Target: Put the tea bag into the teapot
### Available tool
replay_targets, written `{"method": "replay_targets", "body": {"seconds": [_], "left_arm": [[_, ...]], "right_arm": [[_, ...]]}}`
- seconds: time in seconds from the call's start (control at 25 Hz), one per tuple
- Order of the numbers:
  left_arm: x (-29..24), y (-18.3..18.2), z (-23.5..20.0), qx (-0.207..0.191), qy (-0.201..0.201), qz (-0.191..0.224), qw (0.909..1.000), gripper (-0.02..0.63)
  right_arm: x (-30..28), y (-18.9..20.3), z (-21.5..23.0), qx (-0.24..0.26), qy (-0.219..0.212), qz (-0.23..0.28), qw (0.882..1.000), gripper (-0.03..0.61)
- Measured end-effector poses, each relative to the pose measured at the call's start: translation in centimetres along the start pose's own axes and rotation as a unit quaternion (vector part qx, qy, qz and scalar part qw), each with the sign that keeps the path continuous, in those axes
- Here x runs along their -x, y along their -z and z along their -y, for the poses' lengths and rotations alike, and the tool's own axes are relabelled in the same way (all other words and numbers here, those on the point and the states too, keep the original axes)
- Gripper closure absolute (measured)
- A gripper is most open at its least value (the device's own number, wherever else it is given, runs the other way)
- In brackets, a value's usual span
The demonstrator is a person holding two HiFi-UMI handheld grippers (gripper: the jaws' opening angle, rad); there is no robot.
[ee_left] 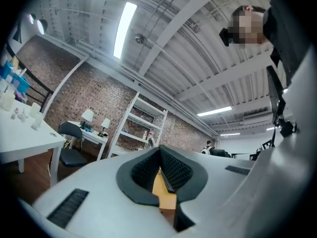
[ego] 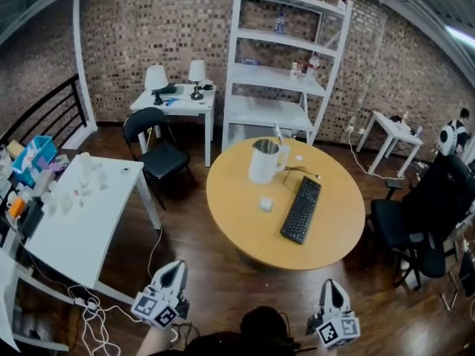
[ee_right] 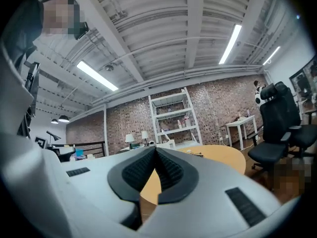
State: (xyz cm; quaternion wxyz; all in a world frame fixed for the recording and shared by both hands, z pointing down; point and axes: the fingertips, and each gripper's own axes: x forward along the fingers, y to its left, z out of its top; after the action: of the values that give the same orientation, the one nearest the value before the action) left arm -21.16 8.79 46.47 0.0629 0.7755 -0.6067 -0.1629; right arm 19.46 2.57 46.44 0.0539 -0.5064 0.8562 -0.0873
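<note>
A white teapot (ego: pixel 264 161) stands on the far side of the round wooden table (ego: pixel 245 228). A small white tea bag (ego: pixel 266 205) lies on the table in front of it. My left gripper (ego: pixel 177 268) and my right gripper (ego: pixel 332 285) are low at the near edge of the head view, well short of the table. In the left gripper view my left gripper (ee_left: pixel 159 151) has its jaws together with nothing between them. My right gripper (ee_right: pixel 155 150) looks the same in the right gripper view, shut and empty. Both point up toward the ceiling.
A black keyboard (ego: pixel 300 209) lies on the round table right of the tea bag. A white desk (ego: pixel 82 213) with small items stands at the left, a black chair (ego: pixel 156 153) behind it, a white shelf (ego: pixel 278 65) at the back, and an office chair (ego: pixel 423 213) at the right.
</note>
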Motion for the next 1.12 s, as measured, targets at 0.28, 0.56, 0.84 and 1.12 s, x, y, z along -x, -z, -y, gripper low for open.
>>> {"method": "replay_targets", "body": {"seconds": [0.28, 0.56, 0.84, 1.12], "left_arm": [[-3.8, 2.5, -2.9, 0.010, -0.025, -0.016, 0.9995, 0.614], [-12.3, 5.1, -4.2, -0.008, -0.048, -0.038, 0.9981, 0.614], [-22.3, 3.9, -4.4, -0.031, -0.052, -0.022, 0.9979, 0.614], [-27.4, 4.7, -5.5, -0.031, -0.042, -0.028, 0.9982, 0.614]], "right_arm": [[-7.4, 1.1, 1.6, -0.011, -0.028, -0.006, 1.000, 0.571], [-15.0, 1.1, 8.4, -0.021, -0.036, 0.004, 0.999, 0.571], [-24.2, -1.4, 15.4, -0.019, -0.049, 0.008, 0.999, 0.571], [-31.7, -2.6, 14.8, -0.008, -0.097, 0.009, 0.995, 0.571]]}}
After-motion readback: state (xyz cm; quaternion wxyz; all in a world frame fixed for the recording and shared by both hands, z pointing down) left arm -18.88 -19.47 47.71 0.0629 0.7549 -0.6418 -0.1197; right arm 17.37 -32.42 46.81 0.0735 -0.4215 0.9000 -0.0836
